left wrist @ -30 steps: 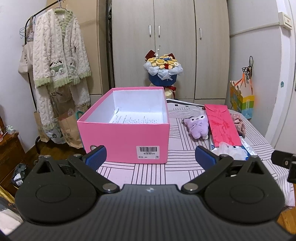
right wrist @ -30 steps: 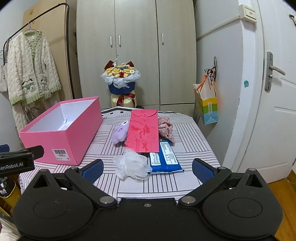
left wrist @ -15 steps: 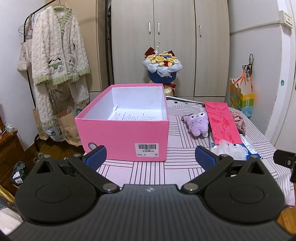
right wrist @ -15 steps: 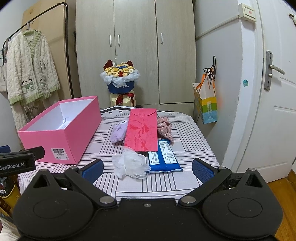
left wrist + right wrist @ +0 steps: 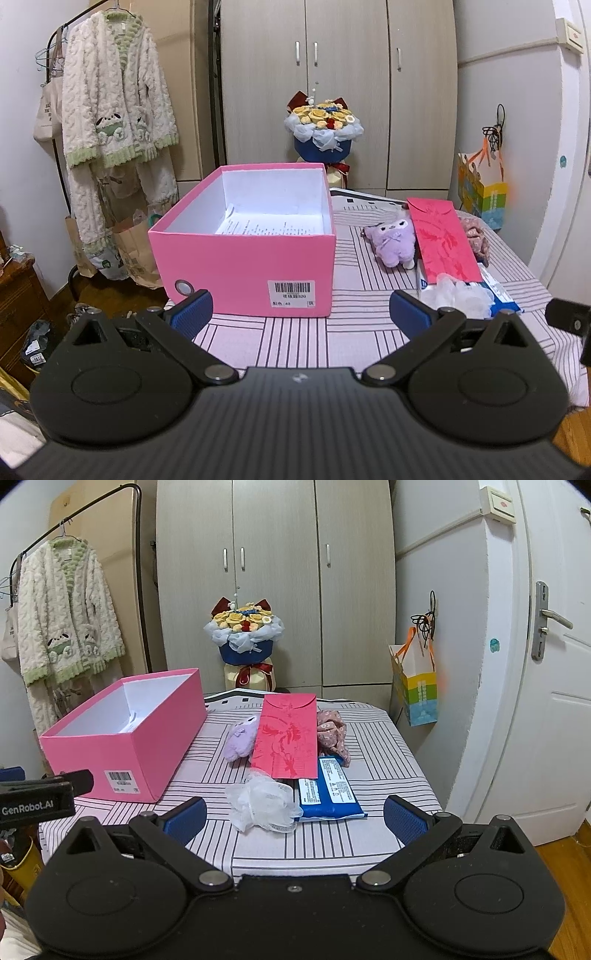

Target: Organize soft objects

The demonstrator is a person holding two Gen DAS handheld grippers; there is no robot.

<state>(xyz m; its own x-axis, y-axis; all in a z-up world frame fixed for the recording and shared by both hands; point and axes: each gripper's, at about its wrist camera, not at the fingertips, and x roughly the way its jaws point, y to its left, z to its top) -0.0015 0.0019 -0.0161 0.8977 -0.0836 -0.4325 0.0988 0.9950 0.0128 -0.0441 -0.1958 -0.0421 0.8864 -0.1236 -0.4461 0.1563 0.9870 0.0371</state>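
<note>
An open pink box (image 5: 243, 258) (image 5: 125, 742) with a printed sheet inside stands on the left of the striped tablecloth. To its right lie a purple plush toy (image 5: 393, 243) (image 5: 242, 738), a white mesh pouf (image 5: 264, 803) (image 5: 461, 293) and a floral pink fabric piece (image 5: 332, 733). A red envelope (image 5: 288, 734) and a blue wipes pack (image 5: 327, 790) lie among them. My left gripper (image 5: 301, 310) hangs open before the box. My right gripper (image 5: 293, 816) is open just short of the pouf. Neither holds anything.
A flower bouquet (image 5: 245, 635) stands behind the table before a wardrobe. A clothes rack with a white fluffy cardigan (image 5: 114, 114) is at the left. A colourful gift bag (image 5: 415, 686) hangs on the right wall beside a door (image 5: 554, 701). Table edge (image 5: 332, 864) is close.
Both views have shifted slightly; the table objects sit a little lower and nearer in the left view. Both grippers stay open and nothing on the table has moved.
</note>
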